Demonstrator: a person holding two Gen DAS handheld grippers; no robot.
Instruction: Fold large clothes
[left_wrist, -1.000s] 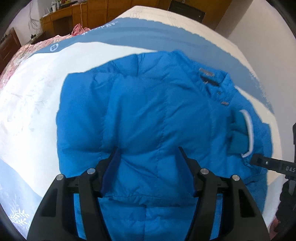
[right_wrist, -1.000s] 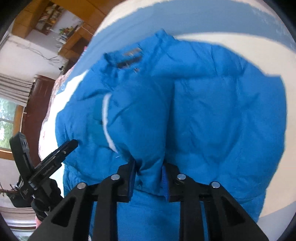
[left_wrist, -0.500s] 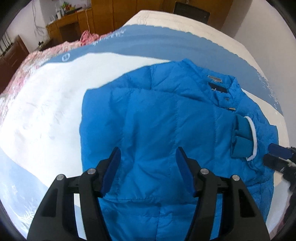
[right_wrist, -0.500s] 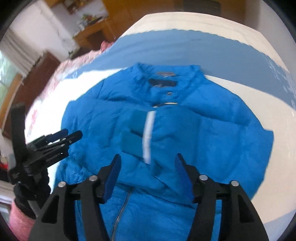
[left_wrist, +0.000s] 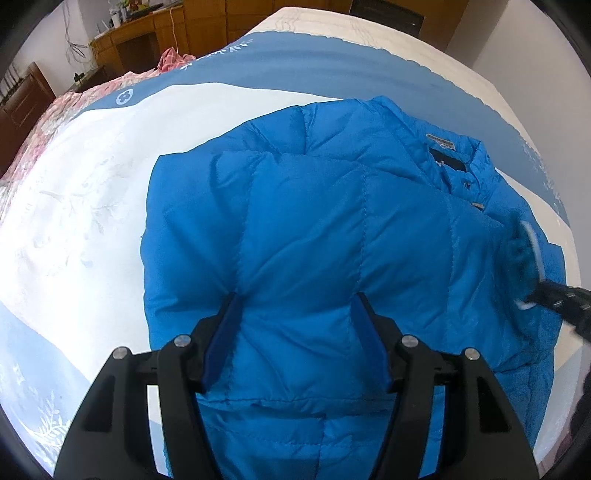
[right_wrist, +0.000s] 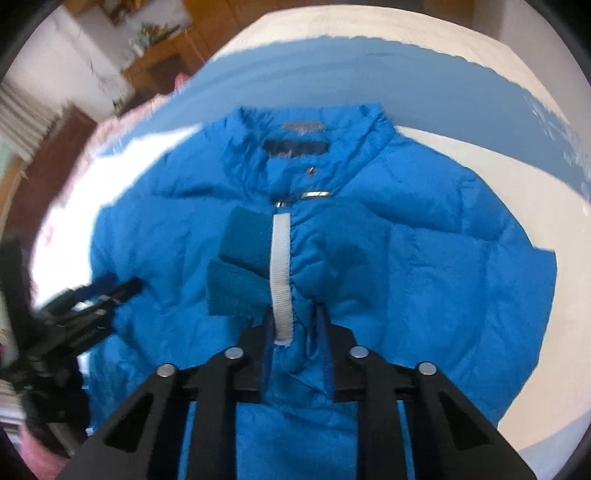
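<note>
A bright blue puffer jacket (left_wrist: 332, 229) lies front up on a bed, collar at the far end, one sleeve folded across the chest. In the right wrist view the jacket (right_wrist: 406, 240) fills the middle, and the sleeve cuff (right_wrist: 255, 258) with its white band lies along the zip. My right gripper (right_wrist: 293, 325) is shut on the sleeve fabric just behind the cuff. My left gripper (left_wrist: 295, 314) is open, hovering over the jacket's left side, holding nothing. The left gripper also shows at the left of the right wrist view (right_wrist: 96, 295).
The bed cover (left_wrist: 74, 221) is white with blue bands. A pink patterned blanket (left_wrist: 48, 118) lies along the far left edge. Wooden furniture (left_wrist: 147, 33) stands beyond the bed. A white wall (left_wrist: 509, 40) runs along the right.
My right gripper, open half a second ago, has closed on the sleeve near the cuff. My left gripper stayed open and shifted slightly over the jacket.
</note>
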